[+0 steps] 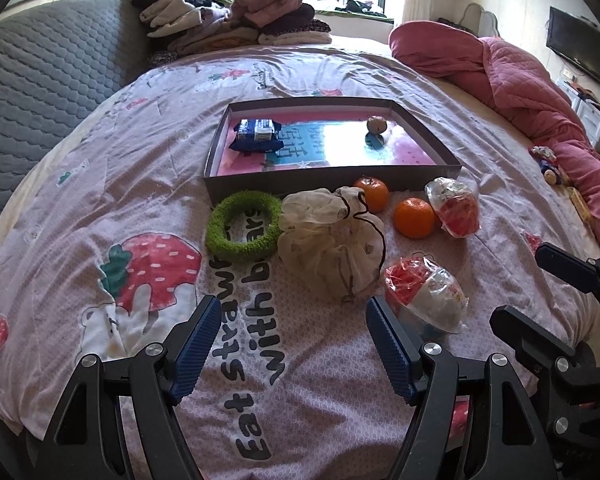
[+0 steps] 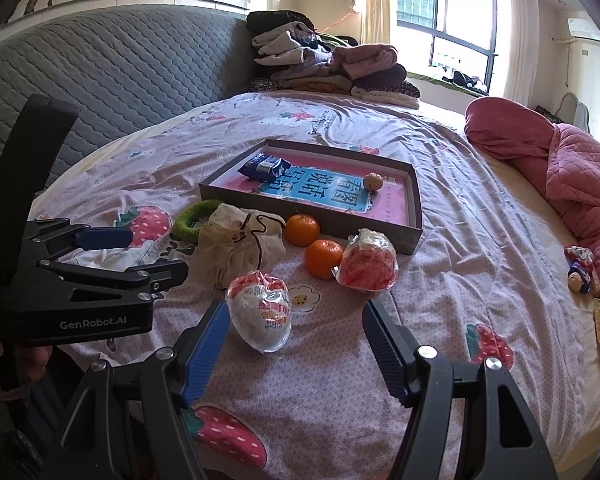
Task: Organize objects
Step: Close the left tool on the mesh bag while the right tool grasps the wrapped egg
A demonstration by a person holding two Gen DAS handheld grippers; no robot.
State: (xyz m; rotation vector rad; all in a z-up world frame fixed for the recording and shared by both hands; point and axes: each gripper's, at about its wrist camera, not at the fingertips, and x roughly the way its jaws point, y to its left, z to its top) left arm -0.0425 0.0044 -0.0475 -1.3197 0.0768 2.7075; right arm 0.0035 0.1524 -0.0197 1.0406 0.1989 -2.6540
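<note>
Snack pack [image 1: 256, 135] and a small ball [image 1: 376, 124] sit in your box [image 1: 332, 173]; six things wait along its near edge; left gripper [image 1: 290, 346] and right gripper [image 2: 292, 344] gape, empty.

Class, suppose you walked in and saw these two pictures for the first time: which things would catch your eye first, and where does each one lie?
Two bright oranges lie on the strawberry-print bedspread, just in front of the shallow grey box. Left of them sit a fuzzy green ring and a cream drawstring pouch. Nearest the open right gripper lies a plastic-wrapped white and red packet.
</note>
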